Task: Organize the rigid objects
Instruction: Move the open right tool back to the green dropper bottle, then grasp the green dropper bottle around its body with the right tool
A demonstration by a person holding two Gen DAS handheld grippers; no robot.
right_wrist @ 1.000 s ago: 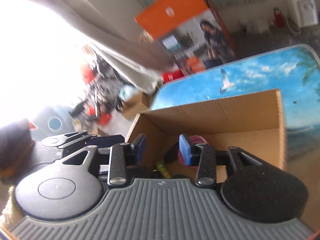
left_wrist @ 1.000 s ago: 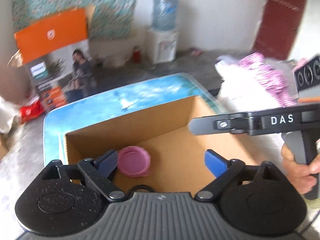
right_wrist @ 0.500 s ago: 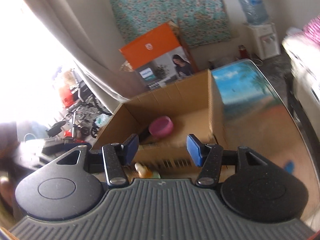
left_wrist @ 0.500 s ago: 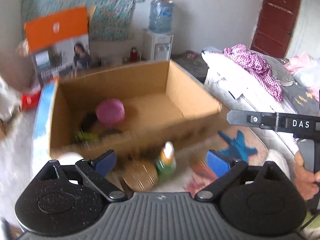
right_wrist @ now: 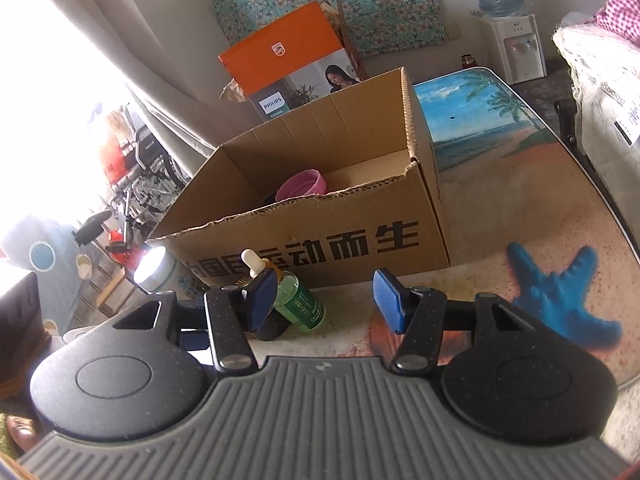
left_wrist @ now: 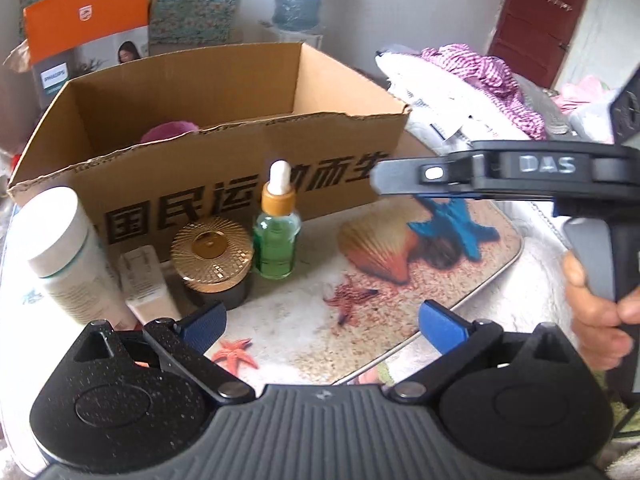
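An open cardboard box stands on the beach-print table with a pink bowl inside. Lined up before its front wall are a white bottle, a small cream tube, a dark jar with a gold lid and a green dropper bottle. My left gripper hovers just in front of this row, its jaws opening with nothing between them. My right gripper is open and empty; the green dropper bottle shows just past its left finger.
In the left wrist view a hand holds the right tool's black body above the table's right edge. A bed with piled laundry lies to the right. An orange carton and a water dispenser stand behind the table.
Both grippers pulled back and down from over the box to the table in front of it, bringing the row of bottles into view. The right jaws spread wider; the left widened slightly.
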